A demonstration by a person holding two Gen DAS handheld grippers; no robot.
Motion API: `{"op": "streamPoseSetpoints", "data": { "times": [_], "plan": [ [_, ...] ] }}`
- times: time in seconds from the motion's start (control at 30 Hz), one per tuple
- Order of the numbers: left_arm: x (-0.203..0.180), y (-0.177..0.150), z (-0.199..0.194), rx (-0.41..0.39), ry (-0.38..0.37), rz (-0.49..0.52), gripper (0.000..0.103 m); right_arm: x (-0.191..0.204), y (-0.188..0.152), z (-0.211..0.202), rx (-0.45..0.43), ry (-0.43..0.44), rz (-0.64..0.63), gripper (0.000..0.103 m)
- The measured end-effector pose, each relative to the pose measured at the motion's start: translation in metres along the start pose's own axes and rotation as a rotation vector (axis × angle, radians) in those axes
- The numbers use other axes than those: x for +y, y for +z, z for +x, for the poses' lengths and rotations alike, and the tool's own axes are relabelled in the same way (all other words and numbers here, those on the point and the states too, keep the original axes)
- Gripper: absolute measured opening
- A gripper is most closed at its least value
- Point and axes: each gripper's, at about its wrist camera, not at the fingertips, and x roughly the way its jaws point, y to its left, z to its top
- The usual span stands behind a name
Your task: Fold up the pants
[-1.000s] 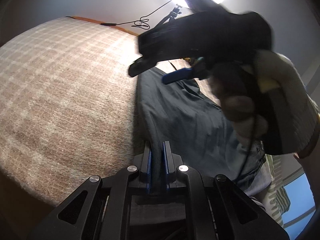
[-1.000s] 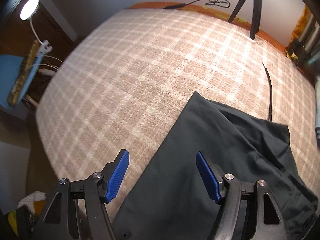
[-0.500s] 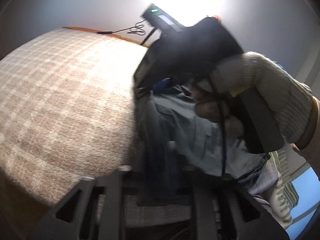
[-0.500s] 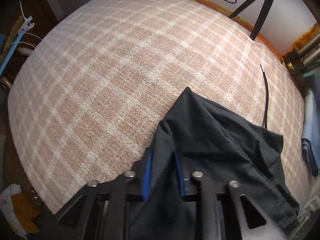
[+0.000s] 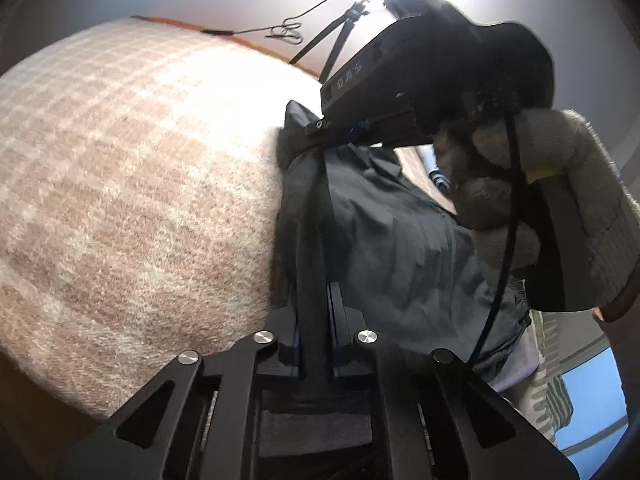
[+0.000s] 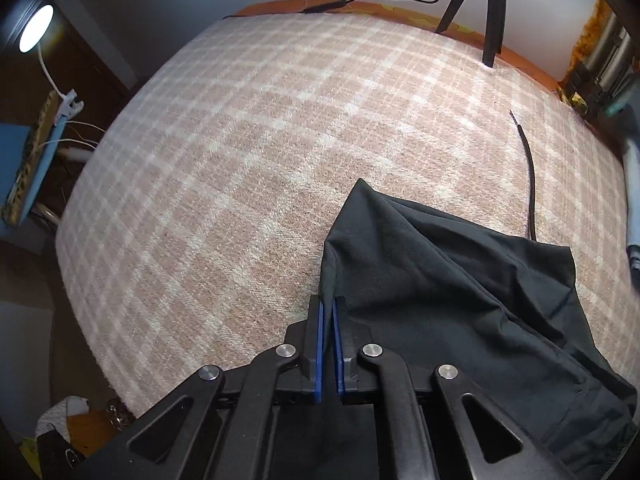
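Observation:
Dark pants [image 6: 440, 272] lie crumpled on a plaid blanket [image 6: 260, 140]. In the right wrist view my right gripper [image 6: 328, 304] points almost straight down. Its jaws are closing on the left edge of the pants, and the blue pads pinch the cloth into a raised peak. In the left wrist view my left gripper [image 5: 316, 300] is closing its jaws on a taut fold of the pants [image 5: 392, 248] that runs up between its fingers. Farther along that fold a gloved hand [image 5: 560, 184] holds the right gripper [image 5: 344, 134] on the cloth.
The blanket [image 5: 140, 180] stretches wide to the left of the pants. A black cable [image 6: 530, 184] lies on it to the right, and a tripod [image 6: 488, 8] stands at the far edge. A lamp [image 6: 36, 28] glows at the left.
The right gripper, open above the pants, came down and shut on their left edge. The left gripper blurred, then shut with a pants fold between its fingers. The cloth has bunched up.

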Motion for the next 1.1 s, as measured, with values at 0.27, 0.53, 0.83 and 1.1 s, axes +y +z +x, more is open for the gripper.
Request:
{"op": "streamPoseSetpoints", "data": {
  "times": [0.27, 0.53, 0.83, 1.1],
  "plan": [
    [-0.029, 0.013, -0.013, -0.017, -0.064, 0.083, 0.003, -0.027, -0.014, -0.040, -0.060, 0.085, 0.057, 0.001],
    [-0.072, 0.030, -0.014, 0.001, -0.174, 0.154, 0.003, -0.071, -0.028, -0.091, -0.162, 0.162, 0.138, 0.000],
    [-0.142, 0.045, 0.002, 0.045, -0.287, 0.264, 0.003, -0.147, -0.059, -0.148, -0.294, 0.206, 0.273, 0.000],
    [-0.205, 0.045, 0.030, 0.110, -0.355, 0.368, 0.003, -0.212, -0.088, -0.186, -0.365, 0.186, 0.364, 0.000]
  ]
}}
